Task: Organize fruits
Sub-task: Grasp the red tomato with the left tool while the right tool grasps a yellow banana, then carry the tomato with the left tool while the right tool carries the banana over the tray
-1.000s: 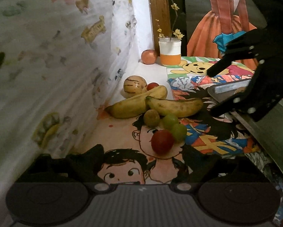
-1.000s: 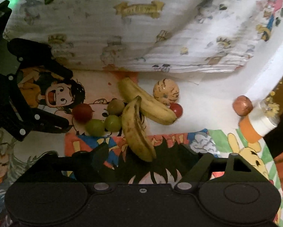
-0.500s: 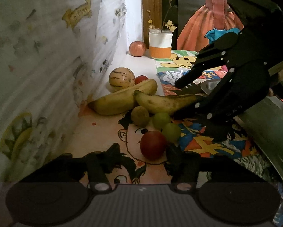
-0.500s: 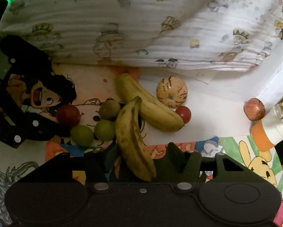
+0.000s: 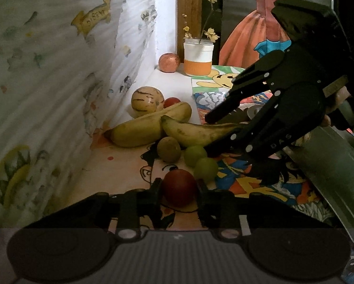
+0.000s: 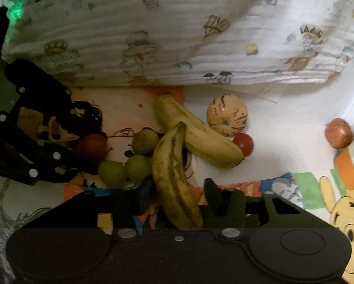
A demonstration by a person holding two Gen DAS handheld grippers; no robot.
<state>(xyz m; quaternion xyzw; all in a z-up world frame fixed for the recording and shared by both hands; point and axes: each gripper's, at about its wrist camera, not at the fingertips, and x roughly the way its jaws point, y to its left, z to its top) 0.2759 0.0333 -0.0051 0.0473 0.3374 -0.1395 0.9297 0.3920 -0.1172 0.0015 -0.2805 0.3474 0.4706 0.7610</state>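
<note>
Both wrist views look steeply down, close over the surface (image 5: 120,170), sharing the bananas (image 5: 196,132) (image 6: 174,175) from opposite sides.

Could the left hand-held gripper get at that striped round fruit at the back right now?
Probably not directly. The left hand-held gripper is shut on the red fruit, and two bananas lie across the way to the striped round fruit. It would have to come over them.

We note both views dim and grainy. Brightest is the white cartoon-printed cloth (image 6: 177,35); beside its left end sits a green glow. Fisheye bending curves the cloth's folds; corners vignette black. Black gripper bodies below it lose detail in shadow.
</note>
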